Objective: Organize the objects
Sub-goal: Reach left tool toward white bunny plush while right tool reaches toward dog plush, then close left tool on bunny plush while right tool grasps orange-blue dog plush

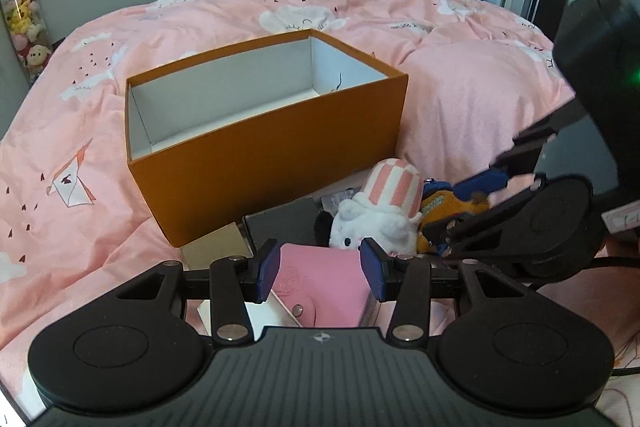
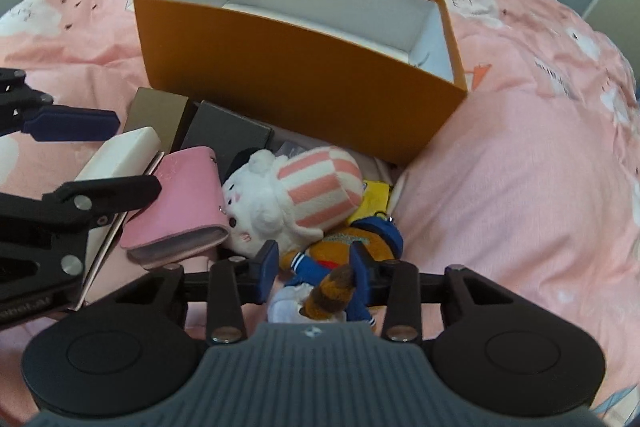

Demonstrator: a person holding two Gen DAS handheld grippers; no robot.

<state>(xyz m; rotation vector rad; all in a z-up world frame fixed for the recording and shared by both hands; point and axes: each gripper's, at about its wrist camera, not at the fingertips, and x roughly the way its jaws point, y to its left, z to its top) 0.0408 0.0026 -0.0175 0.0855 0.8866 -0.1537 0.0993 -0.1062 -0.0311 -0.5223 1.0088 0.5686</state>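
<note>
The left tongs (image 1: 320,269) sit low over the bed (image 1: 200,19), pointing level toward the box (image 1: 272,155), their blue pads set either side of a pink wallet (image 1: 320,287); the pads look close to its sides, but whether they press on it cannot be told. In the right wrist view the left tongs reach in from the left edge with the two fingers apart, one above the wallet (image 2: 180,203) and one at its near edge. The right tongs (image 2: 314,269) tilt down steeply over an orange toy (image 2: 352,247) in blue clothes, pads spread at a middling width on both sides of its body and tail, not clearly gripping. In the left wrist view the right tongs (image 1: 460,207) come in from the right at a slant, fingertips around that toy (image 1: 448,207). A white plush (image 2: 280,203) with a pink-striped cap lies between wallet and orange toy, touching both. The orange box stands open just behind the pile, its white inside bare. A grey case (image 2: 228,135), a tan case (image 2: 156,107) and a white block (image 2: 120,155) lie beside the wallet.
</note>
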